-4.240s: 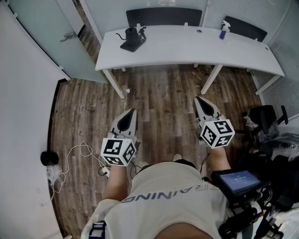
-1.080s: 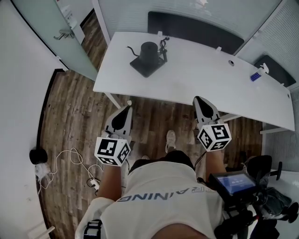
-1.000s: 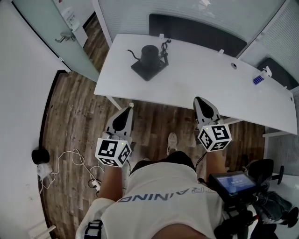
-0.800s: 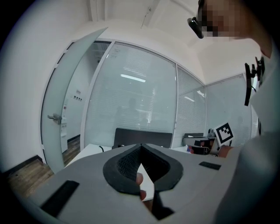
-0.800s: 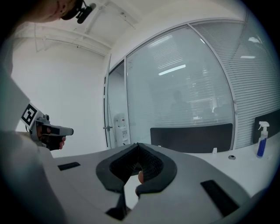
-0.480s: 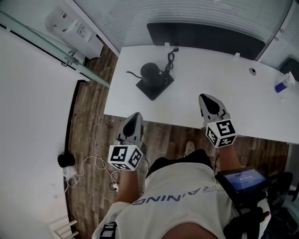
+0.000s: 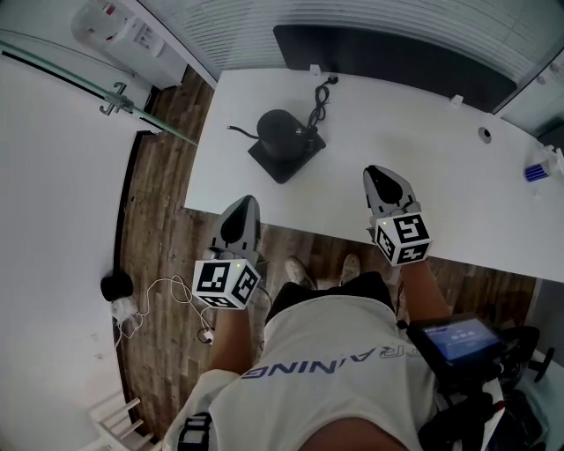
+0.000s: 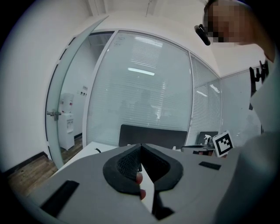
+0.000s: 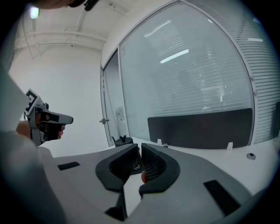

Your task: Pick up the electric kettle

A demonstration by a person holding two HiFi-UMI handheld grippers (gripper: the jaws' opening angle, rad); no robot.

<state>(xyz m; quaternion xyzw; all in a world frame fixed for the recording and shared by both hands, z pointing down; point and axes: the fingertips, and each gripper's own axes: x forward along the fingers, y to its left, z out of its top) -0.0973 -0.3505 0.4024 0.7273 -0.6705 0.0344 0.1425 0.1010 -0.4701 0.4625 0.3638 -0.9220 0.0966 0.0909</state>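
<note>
Leftmost in the head view, a dispenser [image 7: 115, 22] stands by the glass wall, and a cable [image 7: 154, 295] lies looped on the wood floor [image 7: 159, 229]. Next comes the left gripper [image 7: 246, 202], its tip at the near edge of the white bench [image 7: 423, 167]. Its own view shows the fingers [image 8: 131, 159] pressed together with nothing between them. That view also catches the marker cube [image 8: 224, 143] of the other gripper at its right.

The kettle [image 7: 280, 132] sits on a black base [image 7: 286, 160] on the bench's left part, beyond both grippers and well apart from each. Only from above do its spout, pointing left, and its cord [image 7: 319, 92], running to the back edge, show plainly. The right gripper view shows the kettle side-on, just left of its fingertips and far off.

The right gripper [image 7: 382, 173] reaches over the bench's near edge, fingers closed on nothing. Far right, a bottle [image 7: 538, 172] stands on the bench.
</note>
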